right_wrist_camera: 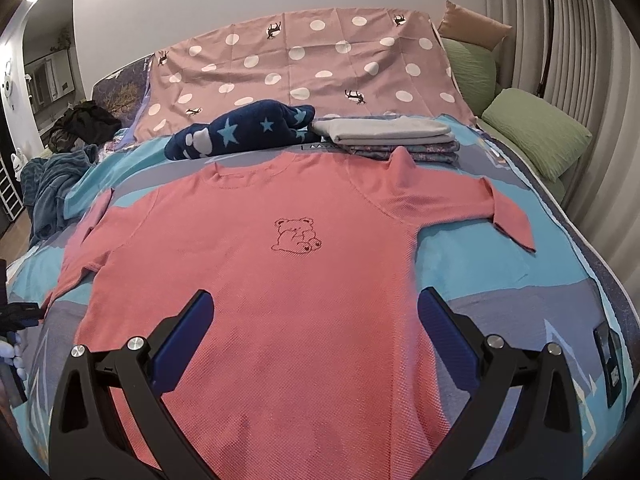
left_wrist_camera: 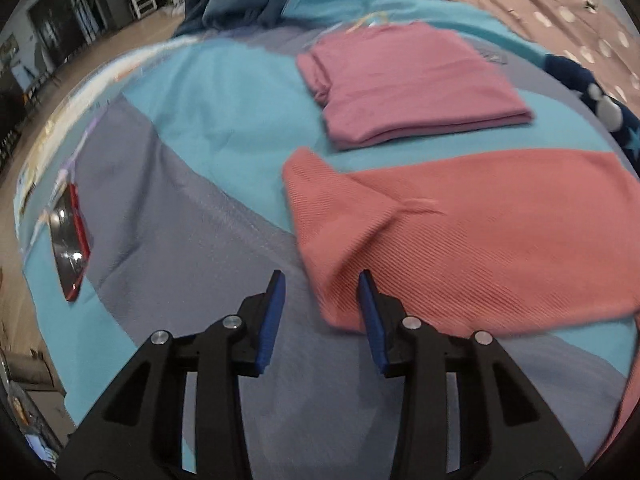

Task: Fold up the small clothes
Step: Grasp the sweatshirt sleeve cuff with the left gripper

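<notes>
On the bed [right_wrist_camera: 500, 276], spread flat and face up, ready for folding: pink shirt [right_wrist_camera: 280, 280]. Near its sleeve [left_wrist_camera: 320, 200], left claw [left_wrist_camera: 322, 292], partly open, empty. Over the hem, right claw [right_wrist_camera: 316, 308], wide open, empty. Beyond, out of the way, folded pink garment [left_wrist_camera: 400, 84].

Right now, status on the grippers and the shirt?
Left gripper open, empty, by shirt sleeve. Right gripper open over hem. Shirt flat, unfolded. Nothing in the way.
</notes>
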{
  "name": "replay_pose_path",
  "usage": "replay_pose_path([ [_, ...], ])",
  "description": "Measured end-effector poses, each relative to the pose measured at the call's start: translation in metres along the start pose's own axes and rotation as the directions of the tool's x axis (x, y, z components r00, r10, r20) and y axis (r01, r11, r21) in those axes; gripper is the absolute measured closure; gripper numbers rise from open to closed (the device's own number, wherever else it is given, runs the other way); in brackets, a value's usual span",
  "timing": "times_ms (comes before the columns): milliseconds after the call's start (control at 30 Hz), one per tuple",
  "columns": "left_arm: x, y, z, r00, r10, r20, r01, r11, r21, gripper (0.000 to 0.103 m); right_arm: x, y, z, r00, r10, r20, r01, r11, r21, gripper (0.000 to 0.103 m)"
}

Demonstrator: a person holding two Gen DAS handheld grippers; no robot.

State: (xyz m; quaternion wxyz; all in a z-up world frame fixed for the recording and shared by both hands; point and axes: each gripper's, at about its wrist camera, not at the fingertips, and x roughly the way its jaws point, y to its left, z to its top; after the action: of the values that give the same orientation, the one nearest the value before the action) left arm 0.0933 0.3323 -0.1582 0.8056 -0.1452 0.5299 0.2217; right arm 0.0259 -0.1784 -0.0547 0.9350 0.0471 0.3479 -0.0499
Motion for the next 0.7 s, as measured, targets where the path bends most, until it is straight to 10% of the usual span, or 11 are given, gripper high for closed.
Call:
replay_pose_path([
  [67,0.008,0.008,0.005,1.000,0.011,0.002,-0.011,1.000,-0.020,0.065,0.000,0.001,0.000,1.000,0.001,0.000,-0.001,1.000,-0.006,0.001],
  [167,0.015,0.013,0.017,1.000,-0.029,0.006,0.029,0.997,-0.066,0.096,-0.002,0.000,0.001,1.000,-0.002,0.006,0.002,1.000,-0.009,0.001],
  [300,-0.014,0.002,0.023,0.985,-0.138,0.105,0.145,0.987,-0.069,0.101,-0.001,-0.006,0.003,1.000,-0.016,0.010,0.016,1.000,0.001,0.001],
  [500,-0.099,-0.090,0.015,0.886,-0.402,0.230,0.362,0.911,0.195,0.100,0.007,-0.012,0.004,1.000,0.013,-0.016,-0.013,0.999,0.045,0.001],
  [700,-0.132,-0.198,-0.021,0.773,-0.622,0.120,0.527,0.736,0.424,0.100,0.009,-0.017,0.002,1.000,0.015,-0.028,-0.014,0.999,0.048,0.001],
])
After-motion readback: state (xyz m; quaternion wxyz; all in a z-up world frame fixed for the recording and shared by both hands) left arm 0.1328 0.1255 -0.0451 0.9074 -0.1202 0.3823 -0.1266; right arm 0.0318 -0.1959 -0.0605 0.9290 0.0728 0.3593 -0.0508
